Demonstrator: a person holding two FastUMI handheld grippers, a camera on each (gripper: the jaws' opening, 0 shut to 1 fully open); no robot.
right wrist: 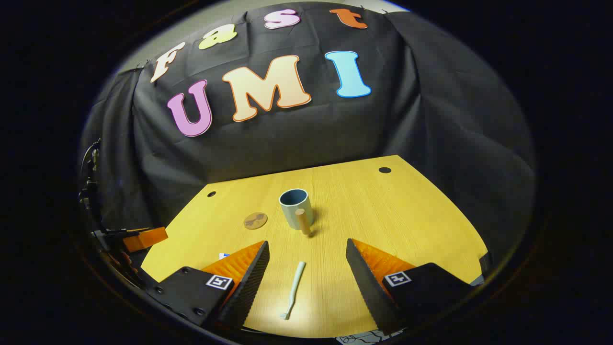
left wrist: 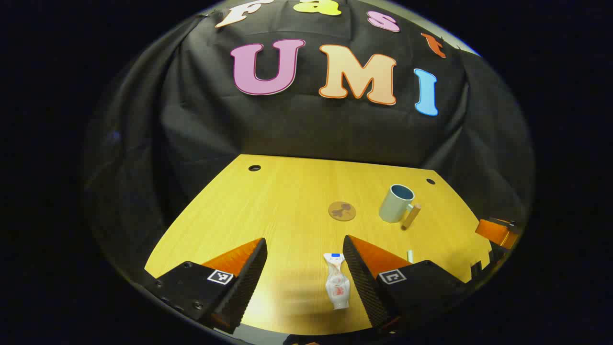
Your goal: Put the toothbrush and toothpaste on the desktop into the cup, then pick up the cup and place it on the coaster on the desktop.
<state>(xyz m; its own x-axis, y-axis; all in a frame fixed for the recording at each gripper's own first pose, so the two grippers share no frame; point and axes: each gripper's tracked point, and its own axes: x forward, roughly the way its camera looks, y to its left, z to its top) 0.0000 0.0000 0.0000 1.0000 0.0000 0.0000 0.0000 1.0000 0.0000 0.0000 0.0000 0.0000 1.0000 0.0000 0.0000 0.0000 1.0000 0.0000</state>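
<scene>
Toothpaste [left wrist: 336, 281] lies between the spread left gripper [left wrist: 305, 258] fingers. Likewise the toothbrush [right wrist: 293, 288] beneath the wide-apart right gripper [right wrist: 307, 261]; cup [right wrist: 295, 208] stands beyond on the surface [right wrist: 407, 215].

Toothpaste tube [left wrist: 336, 281] print: too small to read.
Gripper marker tags [left wrist: 220, 276]: coded squares, no readable characters.
</scene>
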